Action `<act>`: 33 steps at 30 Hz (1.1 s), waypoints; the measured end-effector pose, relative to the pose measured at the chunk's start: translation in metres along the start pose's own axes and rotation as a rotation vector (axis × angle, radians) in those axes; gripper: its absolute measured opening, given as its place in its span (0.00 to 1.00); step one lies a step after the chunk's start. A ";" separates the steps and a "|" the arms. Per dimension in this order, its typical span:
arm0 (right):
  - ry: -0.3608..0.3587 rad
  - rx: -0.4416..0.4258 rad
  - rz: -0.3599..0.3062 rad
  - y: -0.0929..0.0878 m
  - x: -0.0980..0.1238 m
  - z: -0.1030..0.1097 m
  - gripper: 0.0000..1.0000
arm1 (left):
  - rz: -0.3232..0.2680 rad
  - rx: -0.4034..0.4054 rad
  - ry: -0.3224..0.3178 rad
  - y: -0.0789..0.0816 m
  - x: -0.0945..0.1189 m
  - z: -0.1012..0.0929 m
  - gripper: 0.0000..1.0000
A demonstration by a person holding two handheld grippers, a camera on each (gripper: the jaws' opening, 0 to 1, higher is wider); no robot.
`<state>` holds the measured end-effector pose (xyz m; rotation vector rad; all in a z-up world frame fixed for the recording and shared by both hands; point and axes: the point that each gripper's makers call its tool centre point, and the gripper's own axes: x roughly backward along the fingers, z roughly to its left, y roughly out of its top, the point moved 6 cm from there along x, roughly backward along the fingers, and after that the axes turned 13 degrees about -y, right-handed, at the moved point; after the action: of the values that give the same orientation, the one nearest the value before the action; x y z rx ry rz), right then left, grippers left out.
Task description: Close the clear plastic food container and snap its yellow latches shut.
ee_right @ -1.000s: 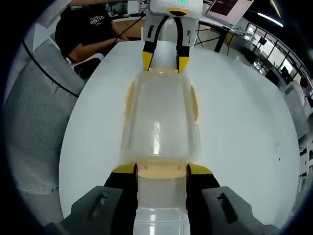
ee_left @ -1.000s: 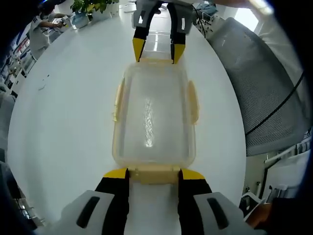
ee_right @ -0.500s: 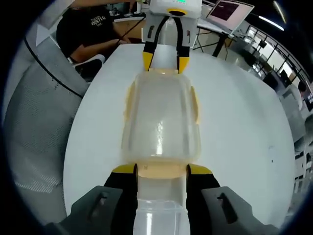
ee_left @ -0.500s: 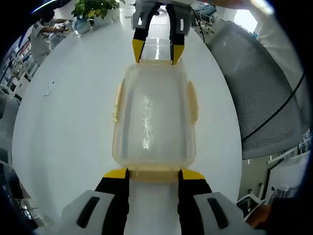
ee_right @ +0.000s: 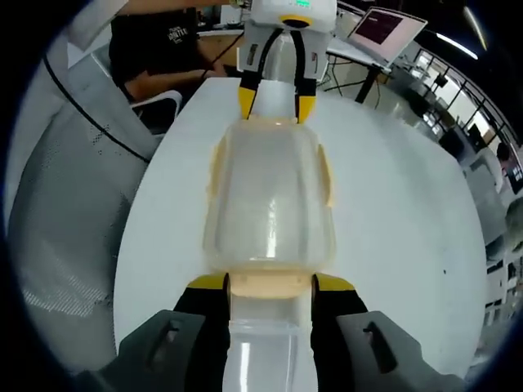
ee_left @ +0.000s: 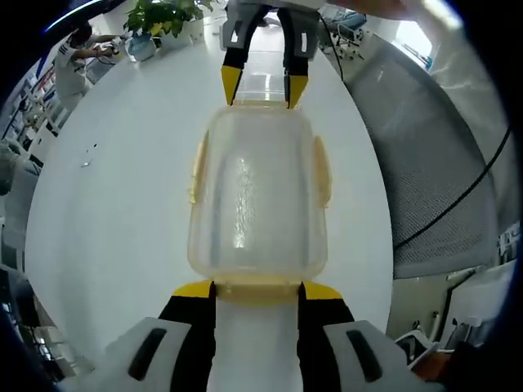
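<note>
Left gripper view: container (ee_left: 257, 196) lengthwise between grippers

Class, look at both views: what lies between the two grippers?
The clear container spans the stretch between left gripper and right gripper, in both views.

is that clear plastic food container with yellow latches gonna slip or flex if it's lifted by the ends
The clear plastic food container looks empty, so probably light. Its glossy walls may be slippery. The left gripper and right gripper each straddle an end latch, and thin plastic there might flex.
</note>
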<state>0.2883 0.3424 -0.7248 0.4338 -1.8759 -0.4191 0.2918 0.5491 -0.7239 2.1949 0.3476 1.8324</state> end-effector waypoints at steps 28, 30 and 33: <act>-0.035 -0.012 0.034 -0.053 0.054 -0.007 0.34 | -0.018 -0.031 0.000 0.077 -0.003 -0.001 0.34; -0.033 -0.014 0.038 -0.056 0.057 -0.006 0.34 | -0.018 -0.032 -0.006 0.082 -0.004 0.000 0.34; -0.035 -0.015 0.046 -0.062 0.062 -0.005 0.34 | -0.019 -0.038 -0.009 0.089 -0.006 0.000 0.34</act>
<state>0.2794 0.2578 -0.7031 0.3746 -1.9115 -0.4124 0.2923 0.4635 -0.6987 2.1669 0.3277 1.8037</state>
